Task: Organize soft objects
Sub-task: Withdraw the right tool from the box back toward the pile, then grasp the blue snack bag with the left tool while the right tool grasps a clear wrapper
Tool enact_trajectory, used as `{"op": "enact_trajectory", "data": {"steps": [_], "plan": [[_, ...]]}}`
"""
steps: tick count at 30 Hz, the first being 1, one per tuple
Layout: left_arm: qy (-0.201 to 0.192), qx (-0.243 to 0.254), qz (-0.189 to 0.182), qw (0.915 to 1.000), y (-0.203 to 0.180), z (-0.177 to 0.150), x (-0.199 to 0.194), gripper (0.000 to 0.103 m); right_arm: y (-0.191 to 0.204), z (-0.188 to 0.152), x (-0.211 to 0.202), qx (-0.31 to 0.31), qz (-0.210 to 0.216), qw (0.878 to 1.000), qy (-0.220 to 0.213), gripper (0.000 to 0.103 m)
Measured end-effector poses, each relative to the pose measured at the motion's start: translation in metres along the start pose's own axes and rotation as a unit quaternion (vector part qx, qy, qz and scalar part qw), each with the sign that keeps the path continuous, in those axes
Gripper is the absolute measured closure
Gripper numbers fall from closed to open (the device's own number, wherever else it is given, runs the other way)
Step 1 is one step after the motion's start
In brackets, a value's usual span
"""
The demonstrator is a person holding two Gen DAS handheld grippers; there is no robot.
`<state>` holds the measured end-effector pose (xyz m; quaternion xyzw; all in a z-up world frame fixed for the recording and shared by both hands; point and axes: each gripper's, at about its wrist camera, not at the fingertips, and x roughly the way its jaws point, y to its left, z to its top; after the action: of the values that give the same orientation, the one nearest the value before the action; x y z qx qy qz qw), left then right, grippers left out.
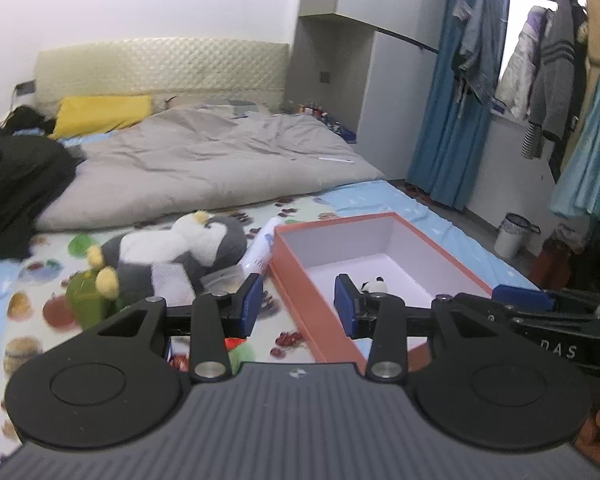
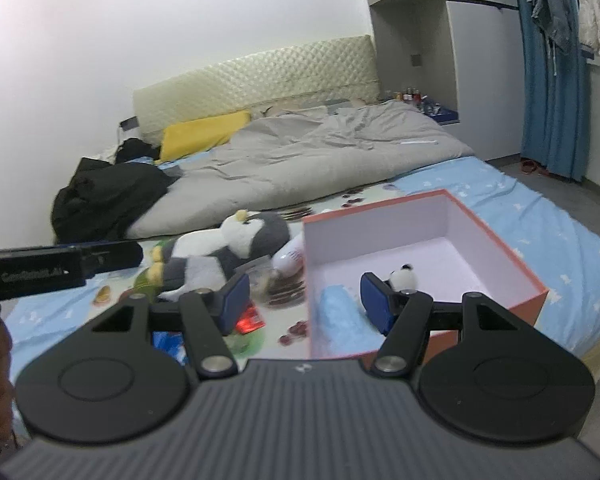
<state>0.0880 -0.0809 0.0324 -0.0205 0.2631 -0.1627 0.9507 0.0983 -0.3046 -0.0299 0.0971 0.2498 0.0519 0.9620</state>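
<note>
1. The letters "DAS" stand in pale print on the black body of the right gripper (image 1: 556,350), seen from the left wrist view;
2. A pale brand word on the left gripper (image 2: 32,274) is too blurred to read.

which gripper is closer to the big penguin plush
Left, though not by much. The left gripper hangs open just in front of the penguin plush, beside the box. The right gripper is open over the box's near wall, farther to the penguin's right.

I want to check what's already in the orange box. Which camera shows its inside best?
The right wrist view: the orange box shows its floor, a small panda toy and a blue cloth. The left wrist view shows only the panda, half hidden by a finger.
</note>
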Motion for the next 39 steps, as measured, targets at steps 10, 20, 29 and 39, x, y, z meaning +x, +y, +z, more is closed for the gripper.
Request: {"op": "enact_trajectory", "data": {"steps": [10,20,29,39], "plan": [[0.008,-0.045,0.027,0.9986,0.024,-0.051,-0.033,0.058,0.023,-0.052,-0.012,-0.025,0.029,0.999,0.028,0.039],[0.024,-0.070,0.046,0.9962,0.035,-0.101,-0.046,0.057,0.047,-0.082,-0.014,-0.045,0.058,0.997,0.039,0.039],[0.056,-0.098,0.072,0.9911,0.059,-0.132,-0.037,0.057,0.060,-0.103,-0.004,-0.051,0.074,0.994,0.065,0.039],[0.080,-0.105,0.085,0.9876,0.087,-0.139,0.000,0.051,0.065,-0.115,0.029,-0.058,0.074,0.991,0.091,0.039]]}}
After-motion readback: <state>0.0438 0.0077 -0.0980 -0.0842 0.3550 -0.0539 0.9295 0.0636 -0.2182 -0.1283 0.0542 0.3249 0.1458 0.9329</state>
